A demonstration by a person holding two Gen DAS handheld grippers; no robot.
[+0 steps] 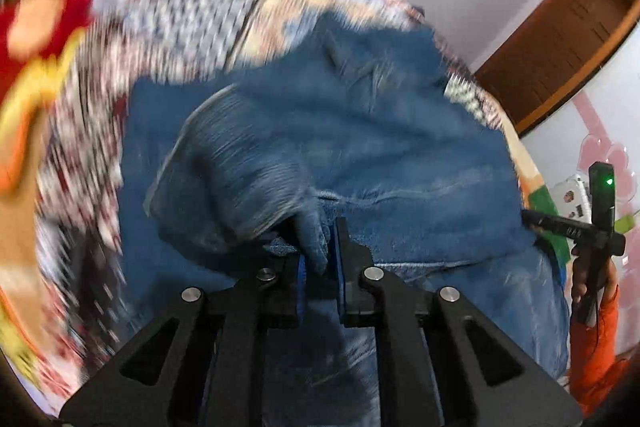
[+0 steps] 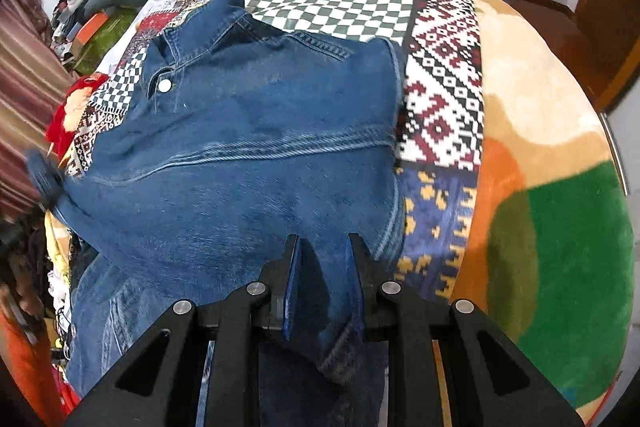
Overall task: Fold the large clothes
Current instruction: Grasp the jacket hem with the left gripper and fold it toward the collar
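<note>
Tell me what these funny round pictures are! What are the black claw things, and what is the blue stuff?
No robot here: a person holds a tool in each hand, called a gripper, with two fingers that pinch. Each one carries a small camera looking along its fingers, and its lens bends everything round.

One picture comes from the left gripper, the other from the right gripper. The black shapes at the bottom of each are the gripper's own parts.

The blue stuff is a denim jacket with a collar and a silver button. It lies on a patchwork bedspread of checks and diamonds, beside a fuzzy orange and green blanket.

Both grippers are pinching denim, ready for folding. The left picture is smeary, so it is harder to read. At its right edge you can see the person's other hand in an orange sleeve.
</note>
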